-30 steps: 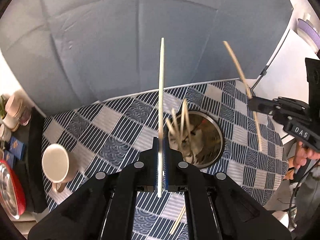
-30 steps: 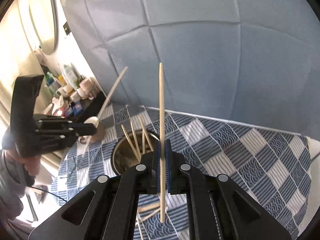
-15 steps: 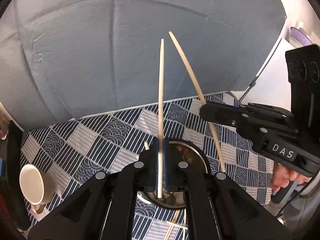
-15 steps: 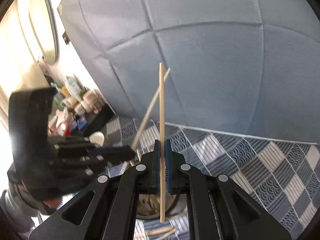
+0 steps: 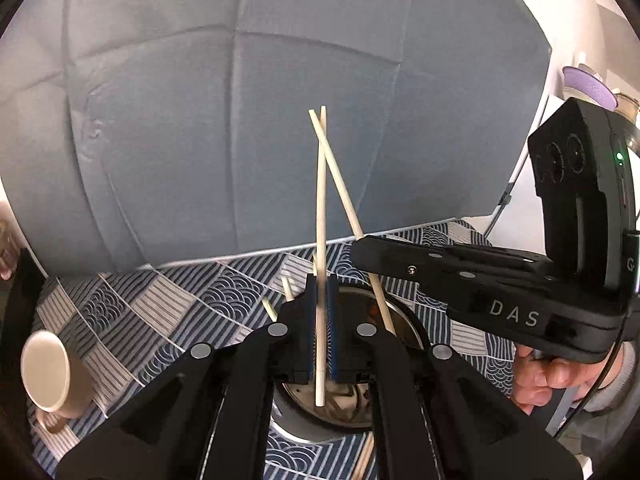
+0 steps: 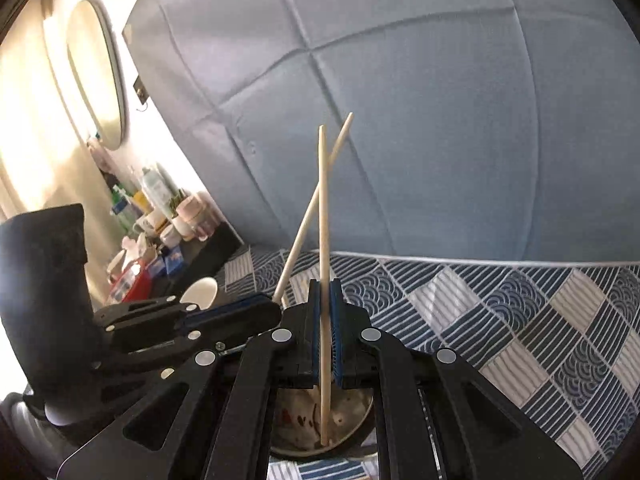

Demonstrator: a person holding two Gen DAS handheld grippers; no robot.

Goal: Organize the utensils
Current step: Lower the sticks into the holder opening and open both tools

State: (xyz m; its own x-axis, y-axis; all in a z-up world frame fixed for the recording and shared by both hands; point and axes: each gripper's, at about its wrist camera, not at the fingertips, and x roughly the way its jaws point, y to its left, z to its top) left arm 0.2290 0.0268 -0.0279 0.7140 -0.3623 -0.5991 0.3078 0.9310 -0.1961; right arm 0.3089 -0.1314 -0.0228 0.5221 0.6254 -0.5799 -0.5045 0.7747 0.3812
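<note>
My left gripper (image 5: 319, 280) is shut on a wooden chopstick (image 5: 320, 216) held upright, its lower end over the round metal holder (image 5: 404, 320). My right gripper (image 6: 325, 284) is shut on a second chopstick (image 6: 324, 240), also upright over the holder (image 6: 360, 420). In the left wrist view the right gripper (image 5: 360, 254) comes in from the right with its chopstick (image 5: 340, 184) slanting across mine. In the right wrist view the left gripper (image 6: 276, 308) sits at left with its chopstick (image 6: 308, 216). Several chopsticks (image 5: 286, 288) stand in the holder.
A blue and white patterned cloth (image 6: 520, 320) covers the table. A beige mug (image 5: 48, 376) stands at the left. Loose chopsticks (image 5: 366, 458) lie on the cloth in front of the holder. Bottles and jars (image 6: 160, 216) crowd a shelf at left. A grey padded wall (image 5: 240, 120) is behind.
Both grippers have moved together over the holder. The two held chopsticks now cross close to each other, and the holder sits directly under both grippers.
</note>
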